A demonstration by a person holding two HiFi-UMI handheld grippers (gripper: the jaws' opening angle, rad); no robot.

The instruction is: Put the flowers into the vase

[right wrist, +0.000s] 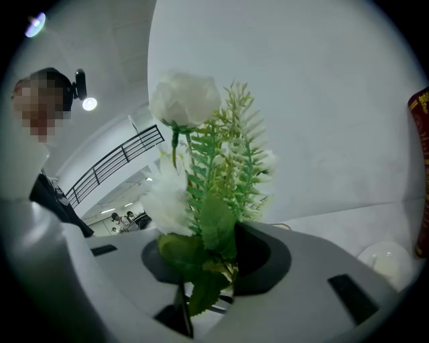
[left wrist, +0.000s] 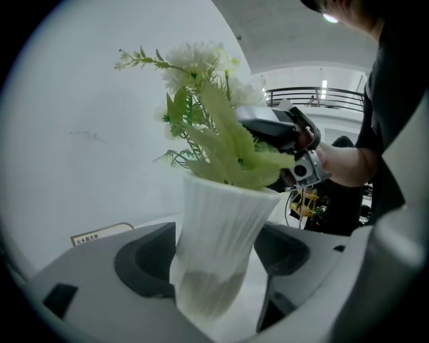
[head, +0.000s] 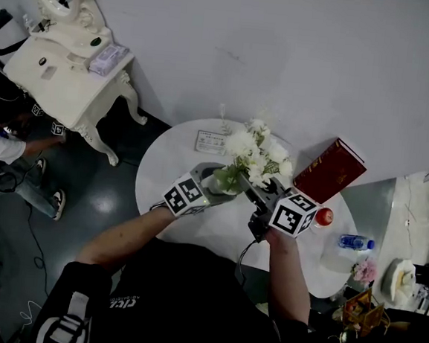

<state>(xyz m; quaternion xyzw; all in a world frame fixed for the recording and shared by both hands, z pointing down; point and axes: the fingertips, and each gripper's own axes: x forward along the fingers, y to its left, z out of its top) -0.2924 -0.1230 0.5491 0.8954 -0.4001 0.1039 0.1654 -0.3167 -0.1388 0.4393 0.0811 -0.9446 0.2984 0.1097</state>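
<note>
The left tool (left wrist: pixel 213 271) points slightly downward, its jaws pressed on both sides of the vase (left wrist: pixel 224 221). The right tool (right wrist: pixel 208 262) sits just above the vase's rim on the opposite side, jaws clamped on the flowers (right wrist: pixel 201 194) at their stems. The left forearm (head: pixel 119 237) and right forearm (head: pixel 287 278) both reach forward toward the vase.

Round white table (head: pixel 163 164), small printed card (head: pixel 211 141), dark red box (head: pixel 330 170), small red object (head: pixel 324 216), plastic bottle (head: pixel 355 242)
</note>
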